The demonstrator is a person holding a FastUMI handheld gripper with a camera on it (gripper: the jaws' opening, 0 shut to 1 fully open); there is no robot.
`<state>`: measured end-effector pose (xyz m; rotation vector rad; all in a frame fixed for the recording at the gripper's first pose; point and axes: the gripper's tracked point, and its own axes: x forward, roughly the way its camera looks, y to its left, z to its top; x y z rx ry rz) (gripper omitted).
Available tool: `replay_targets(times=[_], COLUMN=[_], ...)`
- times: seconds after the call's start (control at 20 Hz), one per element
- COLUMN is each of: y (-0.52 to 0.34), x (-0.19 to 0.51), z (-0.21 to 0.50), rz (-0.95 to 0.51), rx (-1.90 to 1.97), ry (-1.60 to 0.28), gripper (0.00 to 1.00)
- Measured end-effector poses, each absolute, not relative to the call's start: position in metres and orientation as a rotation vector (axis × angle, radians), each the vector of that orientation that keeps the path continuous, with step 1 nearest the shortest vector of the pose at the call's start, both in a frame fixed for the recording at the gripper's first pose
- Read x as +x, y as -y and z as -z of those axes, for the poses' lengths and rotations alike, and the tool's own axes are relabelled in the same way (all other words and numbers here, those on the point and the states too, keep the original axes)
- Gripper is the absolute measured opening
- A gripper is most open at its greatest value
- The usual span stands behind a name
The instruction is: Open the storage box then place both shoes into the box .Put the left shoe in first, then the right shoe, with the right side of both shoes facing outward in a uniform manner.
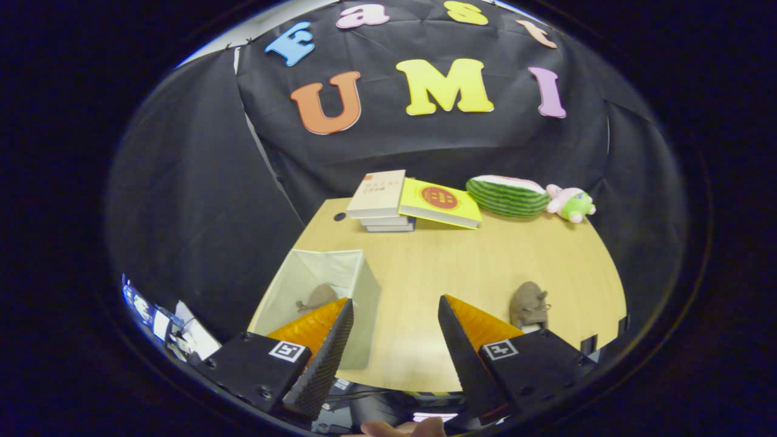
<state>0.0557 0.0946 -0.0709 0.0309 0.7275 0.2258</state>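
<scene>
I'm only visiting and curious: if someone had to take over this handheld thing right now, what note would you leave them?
Gripper: fingers open, holding nothing, above the near table edge.
Storage box: open, beyond the left finger, on the table.
One shoe already lies inside the box.
The second shoe sits on the table beyond the right finger.
Left to do: pick up that shoe and set it in the box, facing the same way as the first.

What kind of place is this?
Probably a small recording booth: black cloth wall behind a wooden table holding props, a storage box, books and a watermelon toy. The gripper's jaws stand open.
</scene>
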Motion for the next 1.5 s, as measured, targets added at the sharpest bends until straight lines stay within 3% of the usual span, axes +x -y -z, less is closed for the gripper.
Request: replay_targets(times=[0.45, 1.0, 1.4, 1.5], y=[0.071, 0.144, 0.153, 0.153], x=[0.064, 0.066, 0.076, 0.075], z=[0.159, 0.278, 0.31, 0.311], rz=[-0.05, -0.026, -0.041, -0.031], rx=[-0.058, 0.095, 0.225, 0.239], ry=[-0.931, -1.234, -1.309, -1.319], gripper=[0.92, 0.91, 0.83, 0.7])
